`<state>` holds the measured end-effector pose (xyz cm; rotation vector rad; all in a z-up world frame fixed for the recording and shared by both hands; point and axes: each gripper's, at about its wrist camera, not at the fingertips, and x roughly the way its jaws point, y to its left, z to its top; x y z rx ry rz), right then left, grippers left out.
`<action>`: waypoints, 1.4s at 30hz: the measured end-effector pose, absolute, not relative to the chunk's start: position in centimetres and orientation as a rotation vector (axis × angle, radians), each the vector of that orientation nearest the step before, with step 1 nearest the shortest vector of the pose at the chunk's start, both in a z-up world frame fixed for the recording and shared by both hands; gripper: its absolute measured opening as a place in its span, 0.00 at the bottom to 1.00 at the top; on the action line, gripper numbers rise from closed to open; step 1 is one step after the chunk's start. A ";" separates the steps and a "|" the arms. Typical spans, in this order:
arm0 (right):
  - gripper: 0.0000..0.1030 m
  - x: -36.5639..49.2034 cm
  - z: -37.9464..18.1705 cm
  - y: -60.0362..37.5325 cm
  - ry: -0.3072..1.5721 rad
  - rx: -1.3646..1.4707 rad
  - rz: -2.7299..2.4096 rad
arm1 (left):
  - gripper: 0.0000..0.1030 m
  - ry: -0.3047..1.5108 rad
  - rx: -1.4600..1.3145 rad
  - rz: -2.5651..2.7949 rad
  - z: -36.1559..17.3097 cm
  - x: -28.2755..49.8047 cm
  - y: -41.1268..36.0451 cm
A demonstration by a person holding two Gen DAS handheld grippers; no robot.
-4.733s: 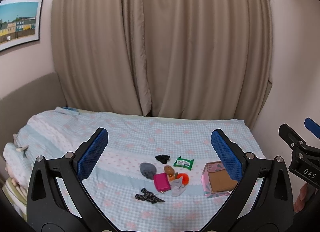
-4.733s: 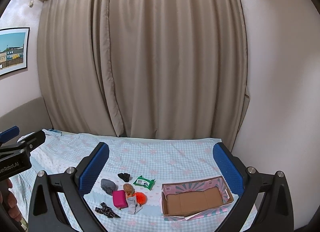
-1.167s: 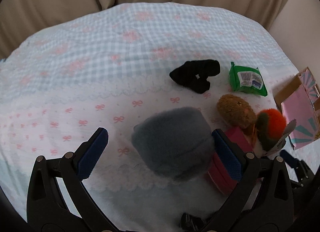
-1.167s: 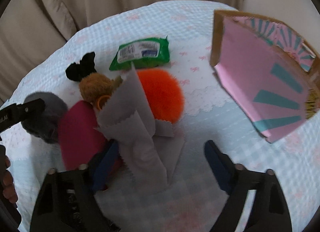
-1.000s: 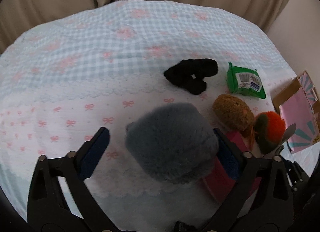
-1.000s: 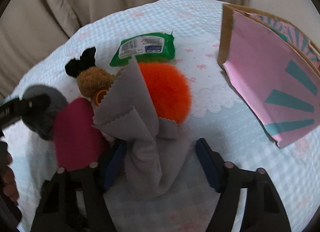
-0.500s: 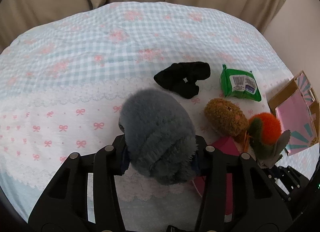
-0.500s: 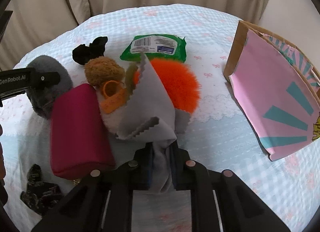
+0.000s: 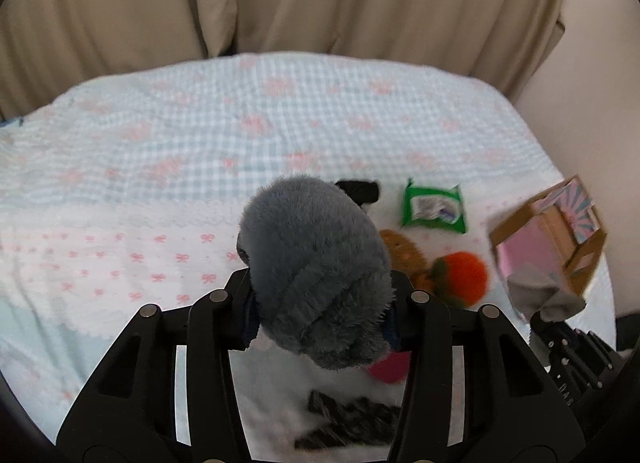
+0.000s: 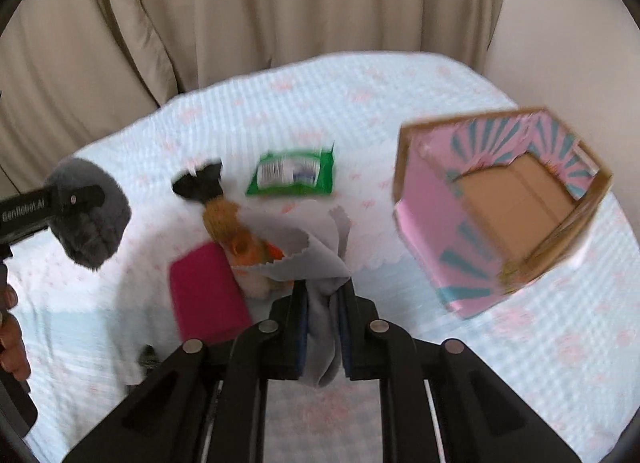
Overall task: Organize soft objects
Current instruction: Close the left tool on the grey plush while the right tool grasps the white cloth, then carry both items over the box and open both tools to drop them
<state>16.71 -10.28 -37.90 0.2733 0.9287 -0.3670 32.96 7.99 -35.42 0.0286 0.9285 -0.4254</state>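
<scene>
- The left gripper [image 9: 320, 315] is squeezing a grey fluffy toy [image 9: 316, 275] above the bed [image 9: 160, 151]; the right gripper [image 10: 323, 323] is pinching a grey cloth [image 10: 316, 259].
- Both should be travelling level toward the pink box [image 10: 512, 199] at the bed's right edge — cloth first, probably.
- The green packet [image 10: 292, 173], orange ball [image 9: 466, 279] and red pouch [image 10: 206, 295] are lying between — lifting clear avoids snags.

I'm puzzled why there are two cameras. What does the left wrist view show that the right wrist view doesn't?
Only the left view shows the dark patterned fabric and most of the orange pompom. Only the right view shows the box's bare cardboard floor and the whole magenta pouch. Both show the grey plush, grey cloth, green packet and bedspread.
</scene>
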 end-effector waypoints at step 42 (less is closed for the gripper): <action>0.12 15.2 -29.1 -45.3 1.133 0.254 0.039 | 0.42 1.097 -0.052 -0.321 -29.7 20.9 -29.4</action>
